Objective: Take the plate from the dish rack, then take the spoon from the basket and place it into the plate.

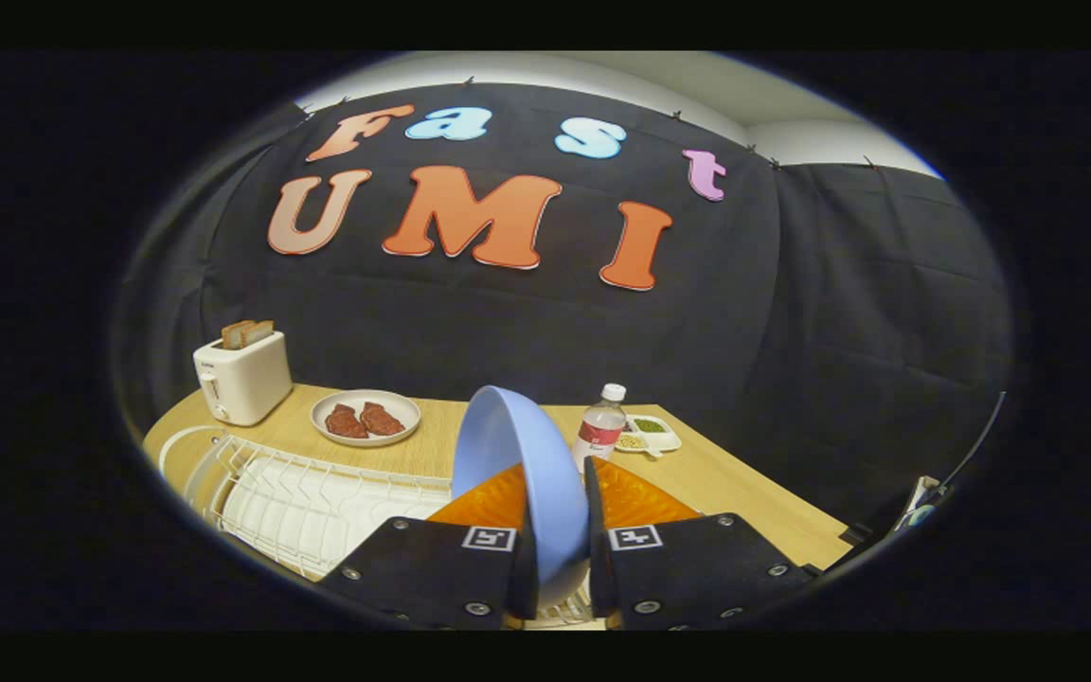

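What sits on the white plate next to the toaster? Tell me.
Two brown meat-like pieces lie on the white plate. The gripper clamps a blue plate nearer the camera.

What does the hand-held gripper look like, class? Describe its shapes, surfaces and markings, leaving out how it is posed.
The gripper has two broad, flat, angular plates side by side. Each plate carries a small square black-and-white tag marker near its inner top corner and round metal screw heads along its lower part. Its two fingers widen like wedges and have a ribbed, textured surface. I see no cables or sleeve.
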A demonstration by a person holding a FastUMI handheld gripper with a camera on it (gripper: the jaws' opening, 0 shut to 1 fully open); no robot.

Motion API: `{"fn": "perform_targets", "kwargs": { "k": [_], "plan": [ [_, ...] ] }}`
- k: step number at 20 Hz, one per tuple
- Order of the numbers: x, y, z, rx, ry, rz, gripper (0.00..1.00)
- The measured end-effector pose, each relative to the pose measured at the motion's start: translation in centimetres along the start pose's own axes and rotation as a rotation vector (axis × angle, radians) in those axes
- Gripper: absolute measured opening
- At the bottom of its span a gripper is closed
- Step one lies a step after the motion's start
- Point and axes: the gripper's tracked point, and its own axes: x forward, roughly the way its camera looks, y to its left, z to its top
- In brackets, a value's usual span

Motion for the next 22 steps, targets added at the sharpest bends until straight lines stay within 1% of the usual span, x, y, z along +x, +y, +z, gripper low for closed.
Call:
{"fn": "perform_targets", "kwargs": {
  "k": [3, 6, 11, 14, 17, 20, 22],
  "plan": [
    [-1.4, -0.1, 0.6, 0.051, -0.006, 0.039, 0.21],
    [-3.2, 0.3, 0.1, 0.113, 0.012, 0.112, 0.21],
    [-6.5, 1.0, -2.0, 0.213, 0.06, 0.232, 0.21],
    [-8.6, 1.8, -3.6, 0.288, 0.102, 0.317, 0.21],
    [-10.7, 2.1, -5.4, 0.341, 0.131, 0.377, 0.21],
    [-13.0, 3.3, -7.2, 0.422, 0.179, 0.468, 0.21],
    [-14.1, 3.3, -8.3, 0.438, 0.196, 0.494, 0.21]
  ]
}}
